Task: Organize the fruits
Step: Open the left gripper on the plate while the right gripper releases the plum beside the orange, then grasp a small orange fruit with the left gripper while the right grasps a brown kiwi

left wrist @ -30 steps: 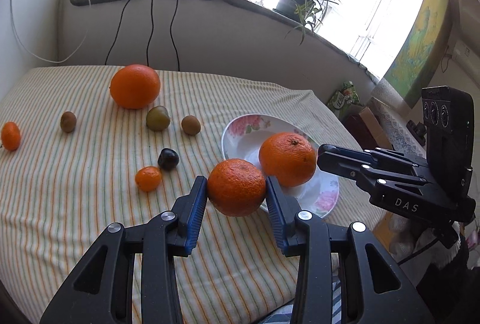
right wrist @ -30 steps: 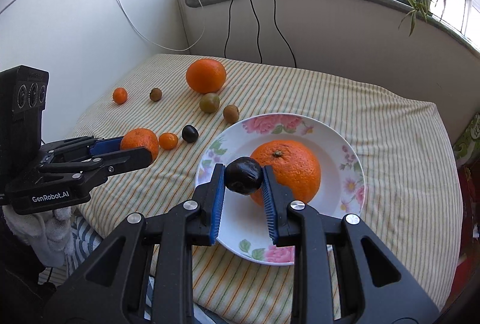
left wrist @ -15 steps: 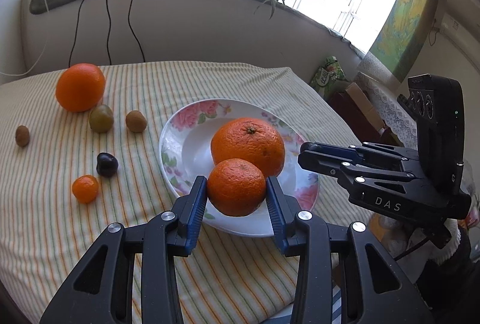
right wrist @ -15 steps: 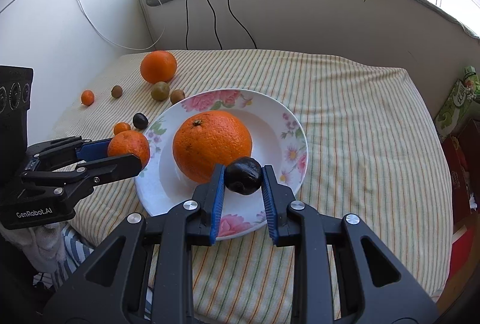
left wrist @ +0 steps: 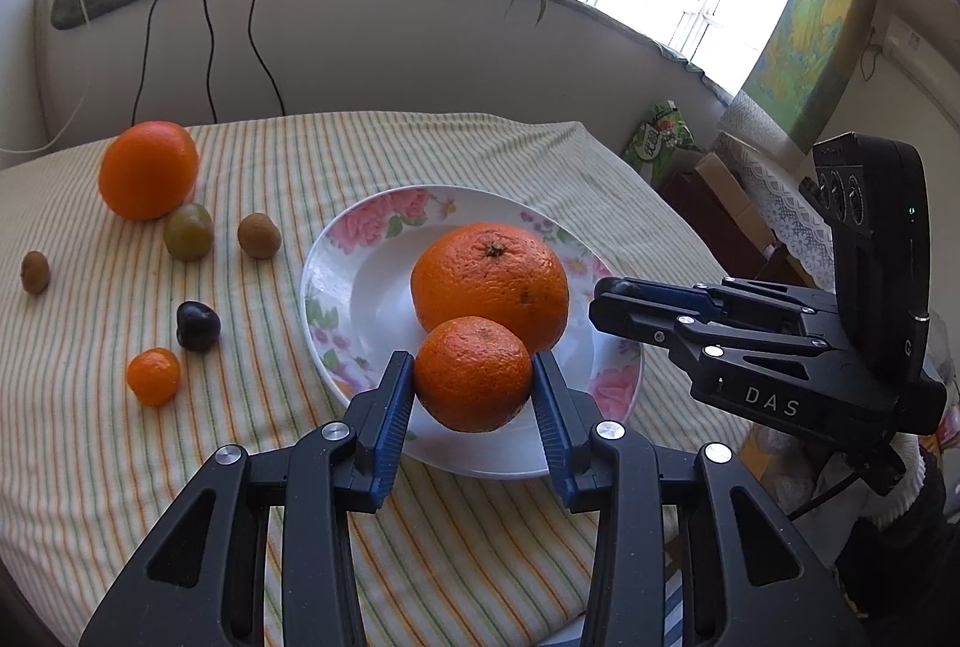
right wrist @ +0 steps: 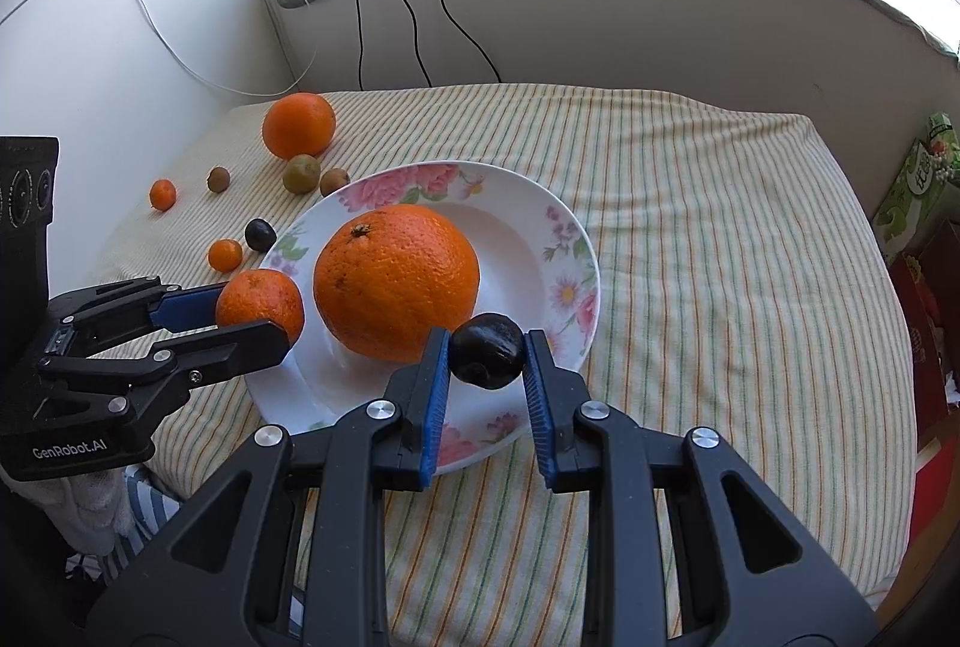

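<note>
A floral white plate (left wrist: 360,251) (right wrist: 528,203) sits on the striped cloth and holds a big orange (left wrist: 489,278) (right wrist: 396,281). My left gripper (left wrist: 474,377) is shut on a mandarin (left wrist: 473,374) over the plate's near rim; it also shows in the right wrist view (right wrist: 261,302). My right gripper (right wrist: 486,350) is shut on a dark plum (right wrist: 486,350) above the plate's near side, right of the big orange. In the left wrist view the right gripper (left wrist: 606,296) shows side-on, the plum hidden.
On the cloth left of the plate lie another big orange (left wrist: 148,169), a green plum (left wrist: 188,231), two brown kiwis (left wrist: 259,235) (left wrist: 35,272), a dark plum (left wrist: 197,326) and a small mandarin (left wrist: 153,376). Another small mandarin (right wrist: 162,194) lies further left. Wall and cables stand behind.
Both grippers have moved in over the plate with their fruit. The left one came from the left, the right one shifted to the orange's right side.
</note>
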Available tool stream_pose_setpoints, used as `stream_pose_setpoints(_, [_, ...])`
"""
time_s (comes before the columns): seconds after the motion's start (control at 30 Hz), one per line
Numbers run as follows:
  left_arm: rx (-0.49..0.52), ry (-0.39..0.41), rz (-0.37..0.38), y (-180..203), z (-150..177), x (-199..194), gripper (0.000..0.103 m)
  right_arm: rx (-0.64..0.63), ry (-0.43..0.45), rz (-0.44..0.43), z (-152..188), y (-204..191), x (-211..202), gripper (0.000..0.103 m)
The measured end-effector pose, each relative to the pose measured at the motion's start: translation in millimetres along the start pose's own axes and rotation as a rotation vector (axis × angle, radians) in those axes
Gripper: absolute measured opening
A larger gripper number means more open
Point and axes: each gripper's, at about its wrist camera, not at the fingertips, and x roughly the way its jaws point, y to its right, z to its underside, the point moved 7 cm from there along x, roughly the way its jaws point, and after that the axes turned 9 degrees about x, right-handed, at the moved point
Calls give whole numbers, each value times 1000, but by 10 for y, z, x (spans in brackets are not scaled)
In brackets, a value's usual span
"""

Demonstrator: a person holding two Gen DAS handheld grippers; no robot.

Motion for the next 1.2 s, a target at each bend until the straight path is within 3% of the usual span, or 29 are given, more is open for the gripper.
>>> stream_pose_setpoints(0.13, [-2, 1, -8, -18, -1, 3, 39, 4, 11, 1, -13, 5, -8, 26])
stream_pose_setpoints(0.17, [-1, 2, -12, -23, -3, 5, 45, 6, 11, 2, -16, 5, -12, 26])
stream_pose_setpoints(0.2, [-3, 7, -13, -27, -6, -5, 51, 8, 12, 2, -20, 5, -17, 31])
stream_pose_setpoints(0.23, [-3, 14, -13, -30, -12, -21, 61, 8, 16, 6, -25, 7, -22, 50])
stream_pose_setpoints(0.3, [4, 20, -21, -32, -25, -38, 62, 9, 41, 17, -42, 4, -62, 74])
stream_pose_setpoints(0.5, [0, 24, -41, -73, -13, -68, 66, 15, 63, 10, -84, -16, -129, 85])
stream_pose_setpoints(0.87, [-40, 49, -75, -270, 48, -239, 66, 24, 65, -17, -152, -66, -165, 86])
stream_pose_setpoints(1.2, [-118, 68, -135, -681, 175, -438, 66, -51, 40, -127, -401, -439, -154, 86])
